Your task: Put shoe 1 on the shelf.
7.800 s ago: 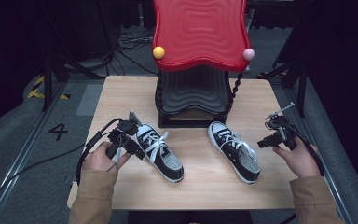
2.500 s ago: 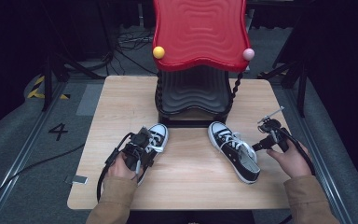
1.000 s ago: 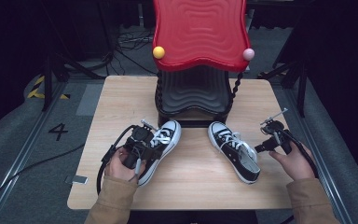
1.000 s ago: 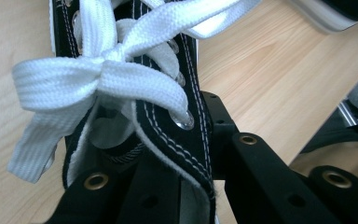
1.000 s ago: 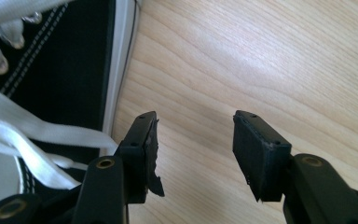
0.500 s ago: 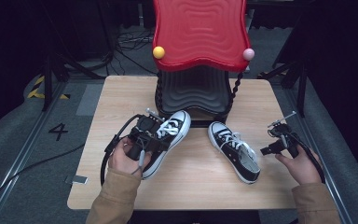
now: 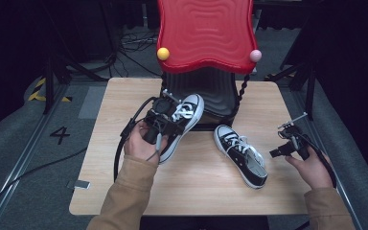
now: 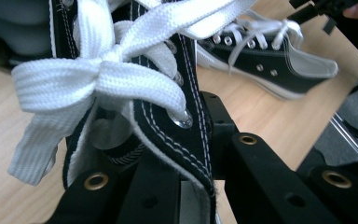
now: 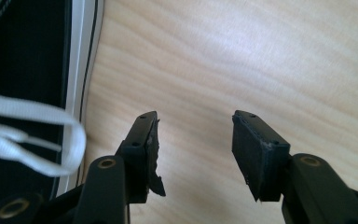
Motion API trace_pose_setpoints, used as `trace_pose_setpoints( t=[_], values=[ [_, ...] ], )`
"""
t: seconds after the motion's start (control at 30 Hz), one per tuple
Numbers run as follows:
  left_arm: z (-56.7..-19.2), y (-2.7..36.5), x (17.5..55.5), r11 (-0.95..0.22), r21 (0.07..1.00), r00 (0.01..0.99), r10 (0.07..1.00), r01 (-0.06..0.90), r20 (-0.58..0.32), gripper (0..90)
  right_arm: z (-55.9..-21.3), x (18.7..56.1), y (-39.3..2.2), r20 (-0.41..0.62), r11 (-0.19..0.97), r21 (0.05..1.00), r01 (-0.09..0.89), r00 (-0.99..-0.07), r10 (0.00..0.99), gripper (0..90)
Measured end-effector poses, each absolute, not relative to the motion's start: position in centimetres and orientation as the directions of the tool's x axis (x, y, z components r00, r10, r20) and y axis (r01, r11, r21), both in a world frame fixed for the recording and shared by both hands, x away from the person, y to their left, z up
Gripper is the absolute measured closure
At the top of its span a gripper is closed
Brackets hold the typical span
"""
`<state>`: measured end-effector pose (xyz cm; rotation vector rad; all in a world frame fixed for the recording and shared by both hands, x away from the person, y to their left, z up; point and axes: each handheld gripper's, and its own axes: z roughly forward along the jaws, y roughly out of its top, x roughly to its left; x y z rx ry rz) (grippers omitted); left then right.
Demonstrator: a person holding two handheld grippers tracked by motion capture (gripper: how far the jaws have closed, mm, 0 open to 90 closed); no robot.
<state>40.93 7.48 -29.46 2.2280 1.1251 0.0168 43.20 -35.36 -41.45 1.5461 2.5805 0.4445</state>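
Note:
A black sneaker with white laces [image 7: 184, 117] hangs off the table, toe towards the black rack [image 7: 218, 93]. My left gripper [image 7: 165, 123] is shut on its collar; in the left gripper view the jaws [image 8: 186, 175] pinch the sneaker's side wall [image 8: 186, 121] below the bow. The matching sneaker [image 7: 242, 155] lies on the wooden table [image 7: 206, 199], also seen at far right in the left gripper view [image 8: 270, 70]. My right gripper [image 7: 280, 152] hovers to its right. Its jaws [image 9: 193, 135] have just been closing slightly and stand open over bare wood, the sneaker's edge [image 9: 23, 70] beside them.
A red wavy panel [image 7: 203, 33] tops the rack at the table's back, with a yellow ball [image 7: 163, 53] and a pink ball [image 7: 255, 55] at its lower corners. Cables and stand legs lie on the grey floor around the table.
My left hand has lifted the sneaker and carried it up and back towards the rack. The right hand has stayed beside the other sneaker.

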Motion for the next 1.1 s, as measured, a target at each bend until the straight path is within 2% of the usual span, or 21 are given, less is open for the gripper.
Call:
trace_pose_setpoints(
  t=[0.3, 0.63, 0.9, 1.1],
  values=[
    [-29.1, 5.0, 43.6, -0.400, 0.562, 0.571, 0.804, 0.724, -0.165, 85.8, -42.1, 44.4, -35.8, 0.122, 0.437, 0.306, 0.846, -0.490, 0.863, 51.3],
    [-29.3, 3.8, 46.3, -0.325, 0.588, 0.498, 0.853, 0.741, -0.157, 85.7, -41.4, 44.0, -35.3, 0.119, 0.449, 0.331, 0.830, -0.509, 0.852, 51.3],
    [-29.9, 2.9, 46.9, -0.316, 0.627, 0.440, 0.897, 0.712, -0.048, 85.6, -41.7, 43.7, -35.4, 0.115, 0.447, 0.323, 0.834, -0.504, 0.856, 51.3],
    [-30.7, 2.7, 48.1, -0.315, 0.619, 0.446, 0.893, 0.720, -0.065, 85.2, -41.8, 43.2, -35.7, 0.112, 0.442, 0.323, 0.837, -0.498, 0.860, 51.3]
  ],
)
